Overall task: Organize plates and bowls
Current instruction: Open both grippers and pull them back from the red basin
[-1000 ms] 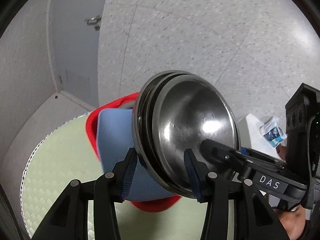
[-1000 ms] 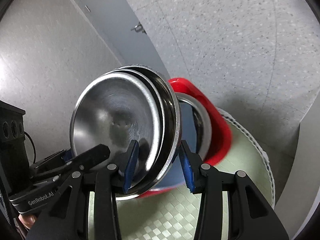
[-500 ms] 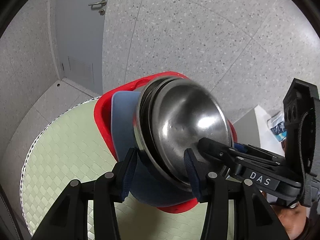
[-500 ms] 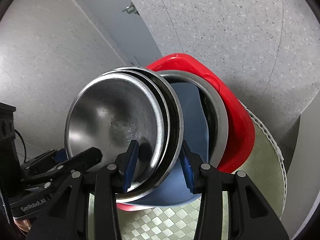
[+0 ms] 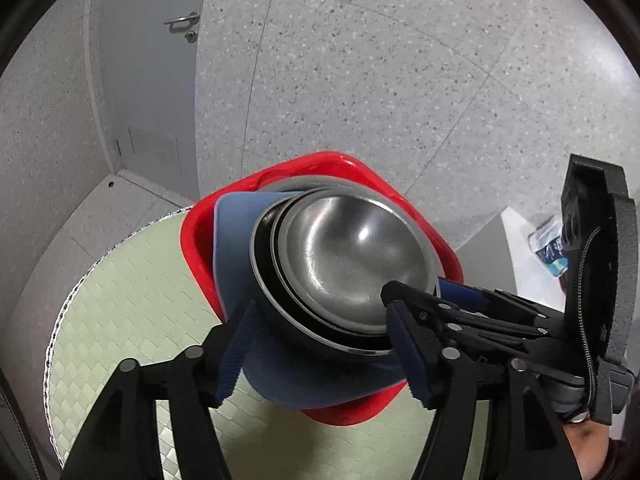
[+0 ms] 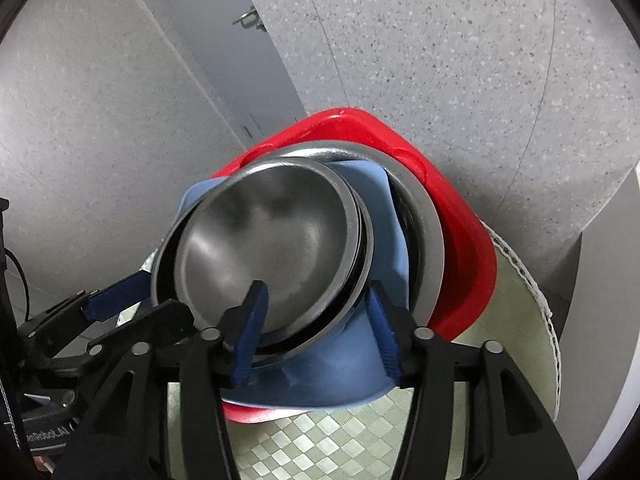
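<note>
Steel fills the space between our jaws: a nested stack of round stainless-steel bowls [image 5: 344, 264] sits between the blue pads of our left gripper [image 5: 320, 354] and, from the other side, between those of our right gripper [image 6: 316, 334]. Both pairs of jaws are opening; the pads look clear of the rims, so we are letting go rather than pinching.

Beneath the stack lies a pale blue rounded-square plastic plate [image 6: 372, 368], and around that a wider steel dish [image 6: 428, 248] shows its rim. All of it rests in a red rounded-square plastic tray [image 5: 400, 184].

We judge the gathering largely done: every plate and bowl we can see is piled in one place, largest underneath, bowls on top. What remains, as far as we can tell, is to draw both grippers away without tipping the stack, which sits slightly off-centre.

Under the tray lies a round pale green woven mat [image 5: 132, 292] with a beaded edge. Beyond it, speckled grey terrazzo flooring [image 5: 400, 80] runs to a grey door [image 5: 148, 92] with a metal handle.
</note>
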Motion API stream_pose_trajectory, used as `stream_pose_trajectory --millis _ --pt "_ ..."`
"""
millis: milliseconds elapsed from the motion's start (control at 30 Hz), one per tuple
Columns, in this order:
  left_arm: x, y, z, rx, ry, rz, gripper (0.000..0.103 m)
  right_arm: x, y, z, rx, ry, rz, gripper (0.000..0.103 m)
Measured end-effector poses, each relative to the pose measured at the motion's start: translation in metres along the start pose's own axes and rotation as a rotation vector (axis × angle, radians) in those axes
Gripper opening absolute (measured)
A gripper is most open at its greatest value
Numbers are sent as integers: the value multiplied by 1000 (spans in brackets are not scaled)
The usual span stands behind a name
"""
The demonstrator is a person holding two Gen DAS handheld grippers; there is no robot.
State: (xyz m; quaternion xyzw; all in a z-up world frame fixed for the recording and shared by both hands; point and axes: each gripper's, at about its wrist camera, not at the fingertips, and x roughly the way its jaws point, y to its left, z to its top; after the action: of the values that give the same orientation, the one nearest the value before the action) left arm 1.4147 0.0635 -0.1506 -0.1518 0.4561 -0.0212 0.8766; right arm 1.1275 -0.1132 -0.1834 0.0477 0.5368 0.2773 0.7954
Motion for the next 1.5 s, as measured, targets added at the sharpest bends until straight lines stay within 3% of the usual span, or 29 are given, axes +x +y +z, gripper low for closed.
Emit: stream_pose_trajectory --millis 133,400,800,1100,1500 --pt "-18 7 -6 -3 -33 -1 80 -13 2 -5 12 -33 -26 62" --pt "-62 23 -36 24 -100 22 88 -52 23 -31 32 -121 -94 74" --pt "-170 31 -139 159 -242 37 94 -127 78 -119 74 -269 -179 80" --pt "-277 35 -258 185 -360 20 100 -189 128 -200 20 -391 -207 85" --pt "-435 30 -486 214 -477 64 102 -284 176 -358 4 -539 -223 95"
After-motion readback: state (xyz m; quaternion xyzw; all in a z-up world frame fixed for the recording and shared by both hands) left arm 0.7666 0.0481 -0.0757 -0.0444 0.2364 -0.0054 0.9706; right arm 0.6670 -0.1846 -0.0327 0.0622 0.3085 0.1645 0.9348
